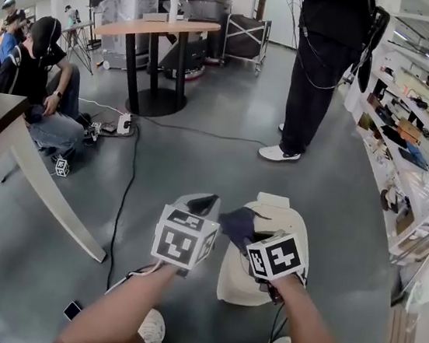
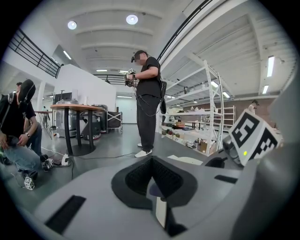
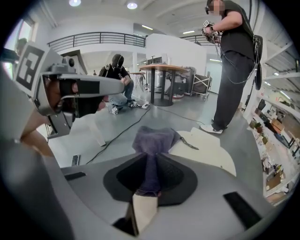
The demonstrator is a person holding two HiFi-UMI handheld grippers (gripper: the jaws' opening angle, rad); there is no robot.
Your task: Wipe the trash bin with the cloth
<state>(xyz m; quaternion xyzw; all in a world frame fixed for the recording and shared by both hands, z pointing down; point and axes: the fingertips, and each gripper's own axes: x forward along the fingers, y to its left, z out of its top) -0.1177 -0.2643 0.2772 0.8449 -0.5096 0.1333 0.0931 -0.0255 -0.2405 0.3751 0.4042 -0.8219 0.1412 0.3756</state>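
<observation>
Closest to the head camera, the right gripper [image 3: 149, 164] has its fingers clamped on a dark purple cloth [image 3: 154, 140]. The cloth bunches into a soft, crumpled wad beyond the fingertips and hangs over the trash bin [image 1: 243, 280]. That bin is cream-white with rounded edges and rests on the grey floor [image 1: 202, 149]. Just left of it, the left gripper [image 2: 151, 164] has its fingers pressed together, holding nothing I can see.
</observation>
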